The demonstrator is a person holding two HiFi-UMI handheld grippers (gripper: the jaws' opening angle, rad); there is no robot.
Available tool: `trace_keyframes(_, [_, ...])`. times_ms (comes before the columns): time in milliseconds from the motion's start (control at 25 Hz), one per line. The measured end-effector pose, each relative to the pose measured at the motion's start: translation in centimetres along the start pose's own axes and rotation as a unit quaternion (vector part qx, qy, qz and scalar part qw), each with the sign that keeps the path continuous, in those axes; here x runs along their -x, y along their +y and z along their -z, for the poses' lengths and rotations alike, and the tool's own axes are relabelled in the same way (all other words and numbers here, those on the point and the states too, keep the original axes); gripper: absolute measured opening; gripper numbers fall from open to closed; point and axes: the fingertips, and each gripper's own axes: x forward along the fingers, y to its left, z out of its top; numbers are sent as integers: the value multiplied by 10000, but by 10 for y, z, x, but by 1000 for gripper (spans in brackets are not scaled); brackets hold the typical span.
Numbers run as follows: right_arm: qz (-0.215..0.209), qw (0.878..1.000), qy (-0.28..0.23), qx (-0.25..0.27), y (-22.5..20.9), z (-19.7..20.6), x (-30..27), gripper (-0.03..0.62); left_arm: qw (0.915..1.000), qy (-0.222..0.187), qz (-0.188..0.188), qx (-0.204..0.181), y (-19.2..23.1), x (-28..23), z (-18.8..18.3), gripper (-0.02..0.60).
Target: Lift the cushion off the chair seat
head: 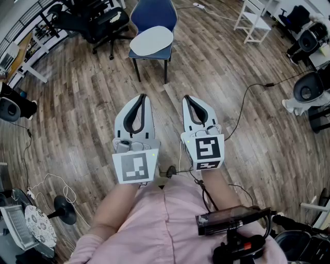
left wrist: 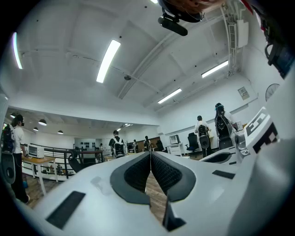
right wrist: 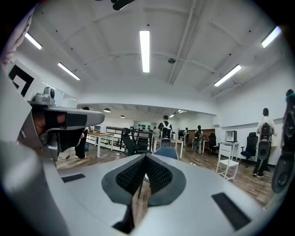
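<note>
A blue chair (head: 154, 15) stands on the wood floor ahead of me, with a pale oval cushion (head: 151, 40) lying flat on its seat. Both grippers hang side by side well short of the chair, pointing towards it. The left gripper (head: 143, 96) is shut, its jaws meeting at the tips with nothing between them. My right gripper (head: 186, 97) is shut and empty too. In the right gripper view the blue chair (right wrist: 166, 153) shows just past the closed right gripper (right wrist: 145, 157). The left gripper (left wrist: 150, 154) looks out at the room, and the chair does not show there.
A black office chair (head: 98, 23) stands left of the blue chair and a white chair (head: 255, 20) at the far right. A black cable (head: 246, 100) runs over the floor on the right. Black equipment (head: 309, 87) lines the right edge. People stand far off.
</note>
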Motion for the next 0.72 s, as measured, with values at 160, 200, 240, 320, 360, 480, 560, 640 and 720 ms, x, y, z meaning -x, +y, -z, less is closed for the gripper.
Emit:
trace_keyframes(160, [-20, 10000, -4, -4, -11, 0, 0, 0, 10000, -5, -47, 28, -6, -8, -2, 15])
trace_keyframes(200, [-24, 10000, 7, -9, -11, 1, -2, 1, 10000, 9, -52, 39, -5, -9, 0, 15])
trace_keyframes(240, [-28, 10000, 23, -9, -11, 3, -4, 0, 10000, 31, -58, 47, -4, -11, 3, 14])
trace_keyframes(320, [-21, 10000, 65, 12, -11, 6, -11, 0, 9999, 82, -80, 68, 0, -15, 10, 15])
trace_keyframes(360, [-7, 10000, 85, 21, -12, 8, -15, 1, 9999, 110, -90, 80, 2, -18, 13, 15])
trace_keyframes(480, [-3, 9999, 115, -15, -17, 12, -32, 2, 9996, 221, -101, 113, 11, -34, 24, 15])
trace_keyframes(560, [1, 9999, 122, -35, -22, 15, -48, 2, 9993, 316, -122, 158, 18, -49, 35, 15])
trace_keyframes(640, [4, 9999, 138, -47, -29, 20, -68, 2, 9989, 384, -150, 202, 27, -69, 46, 15])
trace_keyframes(720, [-47, 9998, 179, -91, -36, 24, -94, 22, 9987, 414, -163, 229, 40, -94, 56, 15])
